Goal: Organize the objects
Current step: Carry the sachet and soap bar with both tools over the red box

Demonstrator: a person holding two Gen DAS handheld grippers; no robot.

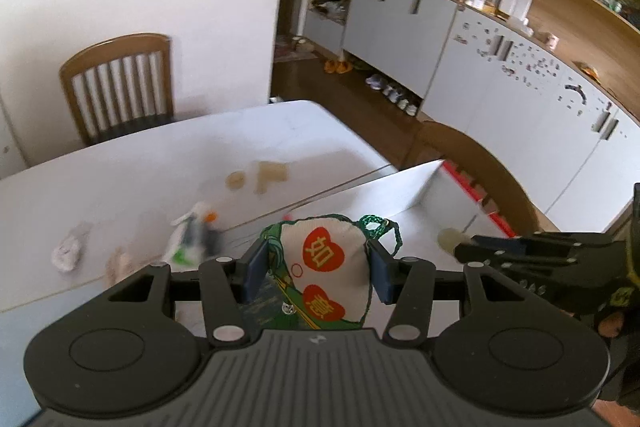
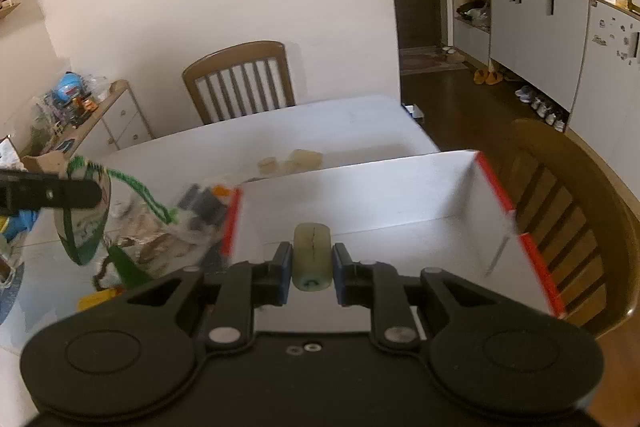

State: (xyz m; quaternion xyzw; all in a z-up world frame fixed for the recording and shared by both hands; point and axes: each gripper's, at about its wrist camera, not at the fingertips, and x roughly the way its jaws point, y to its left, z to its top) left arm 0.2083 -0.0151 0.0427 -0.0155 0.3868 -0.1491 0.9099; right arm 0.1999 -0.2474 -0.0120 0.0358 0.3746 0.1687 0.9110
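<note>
A: Left wrist view: the left claw (image 1: 316,269) is closed on a stuffed pouch (image 1: 324,263), pads pressed into both its sides, held over the near edge of the white box (image 1: 420,183)

B: And the right claw (image 2: 310,273)?

A: Closed on a pale roller (image 2: 312,259), gripped on both sides, hanging above the box floor. Neither thing is dropped yet

B: Anything in the box already?

A: The floor ahead of the right claw looks bare; the part under both claws is hidden, so I cannot tell

B: What is left?

A: Ahead and left of the left claw, on the table (image 1: 120,167), lie 2 tan blocks (image 1: 260,177), a blurred bag (image 1: 196,235) and a white scrap (image 1: 70,247). I judge the task is early to midway: 2 items about to go in, several more waiting
</note>
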